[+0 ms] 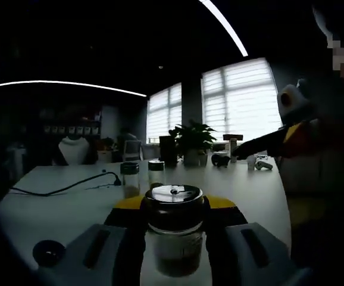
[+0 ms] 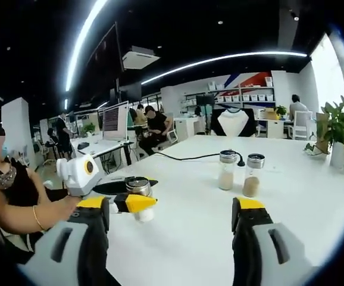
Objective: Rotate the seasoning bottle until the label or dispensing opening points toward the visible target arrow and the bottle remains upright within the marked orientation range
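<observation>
1. Nearest my left gripper (image 1: 173, 250) stands the seasoning bottle (image 1: 174, 229), between my two grey jaws; they sit close on either side of the glass, but whether they are pressing on it I cannot tell.
2. My right gripper (image 2: 172, 238) hangs over bare white surface (image 2: 190, 238) with its jaws wide apart and nothing between them.
3. From the right gripper view, my left gripper's yellow-tipped jaws bracket that same bottle near the surface's edge, beside a person's forearm with a bracelet (image 2: 36, 218).
4. I judge the step in hand to be the grasp just ahead of the turn; no target arrow or marked range is plain to me here, though a dark and yellow patch lies under the bottle.
5. Next I would want a firm, level hold, then a twist about the bottle's own axis without tipping it.
6. It stands upright: clear glass, a dark band at the neck, a shiny metal cap (image 1: 175, 193), pale seasoning low inside. Its label and opening are too dim to place.
7. Two similar shakers (image 2: 238, 173) stand farther along the surface, well apart from it.
</observation>
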Demonstrator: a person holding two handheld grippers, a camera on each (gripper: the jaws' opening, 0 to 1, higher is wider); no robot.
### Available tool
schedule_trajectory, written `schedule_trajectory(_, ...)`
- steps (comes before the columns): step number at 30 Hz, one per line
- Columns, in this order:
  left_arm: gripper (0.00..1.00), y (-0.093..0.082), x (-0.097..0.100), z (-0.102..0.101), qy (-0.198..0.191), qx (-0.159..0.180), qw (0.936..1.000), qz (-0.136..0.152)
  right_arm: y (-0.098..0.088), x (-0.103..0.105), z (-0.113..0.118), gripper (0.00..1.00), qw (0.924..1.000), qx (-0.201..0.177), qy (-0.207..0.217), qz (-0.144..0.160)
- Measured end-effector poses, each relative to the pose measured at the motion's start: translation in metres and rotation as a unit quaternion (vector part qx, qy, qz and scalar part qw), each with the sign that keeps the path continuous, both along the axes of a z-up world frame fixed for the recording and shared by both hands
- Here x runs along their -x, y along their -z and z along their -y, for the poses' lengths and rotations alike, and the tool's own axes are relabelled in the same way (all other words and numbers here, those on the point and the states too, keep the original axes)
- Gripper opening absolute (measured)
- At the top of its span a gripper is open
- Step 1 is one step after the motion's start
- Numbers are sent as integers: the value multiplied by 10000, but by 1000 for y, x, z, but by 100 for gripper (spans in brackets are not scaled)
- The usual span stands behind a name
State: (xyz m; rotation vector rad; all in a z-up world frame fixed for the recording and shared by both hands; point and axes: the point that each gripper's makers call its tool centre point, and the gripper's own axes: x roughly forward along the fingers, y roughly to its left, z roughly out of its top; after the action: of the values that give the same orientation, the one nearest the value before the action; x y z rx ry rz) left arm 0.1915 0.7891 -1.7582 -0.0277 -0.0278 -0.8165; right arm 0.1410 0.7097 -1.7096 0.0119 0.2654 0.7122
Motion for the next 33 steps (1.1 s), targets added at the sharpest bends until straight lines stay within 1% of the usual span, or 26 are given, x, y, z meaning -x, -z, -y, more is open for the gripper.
schedule_trajectory(2,39,4,-2,-3,-43,-32,10000,-28,-2,0,0,86,10000,37,-12,18)
schedule_trajectory(3,39,9,-2,-5,-64,-200,9998,-20,-3,0,1,86,10000,33,-14,35)
schedule_trajectory(4,39,10,-2,-5,-40,-247,9997,0,-4,0,1,86,10000,37,-31,39)
schedule_trajectory(7,39,13,-4,-8,-47,-218,9997,37,-6,3,1,85,9997,162,-137,99)
schedule_trajectory(10,39,20,-6,-12,-113,-272,9995,55,-5,4,2,85,9993,296,-188,90)
schedule_trajectory(12,39,22,-8,-15,-178,-205,9996,18,-5,4,2,85,9993,304,-196,86)
schedule_trajectory(13,39,23,-8,-17,-223,-116,9997,-23,-5,4,2,85,9993,299,-189,74)
schedule_trajectory(14,39,25,-11,-21,-307,42,9995,-101,-6,4,2,85,9993,302,-188,73)
schedule_trajectory(21,39,34,-10,-21,-242,-28,9996,-119,-3,6,-6,83,9993,283,-256,-4)
schedule_trajectory(25,39,40,-12,-21,-289,-21,9995,-144,0,7,-9,82,9990,341,-288,-53)
schedule_trajectory(28,39,46,-12,-19,-253,-165,9995,-113,0,7,-9,82,9986,417,-306,-62)
schedule_trajectory(33,39,46,-15,-24,-328,-119,9993,-97,-1,5,-6,81,9988,403,-255,-57)
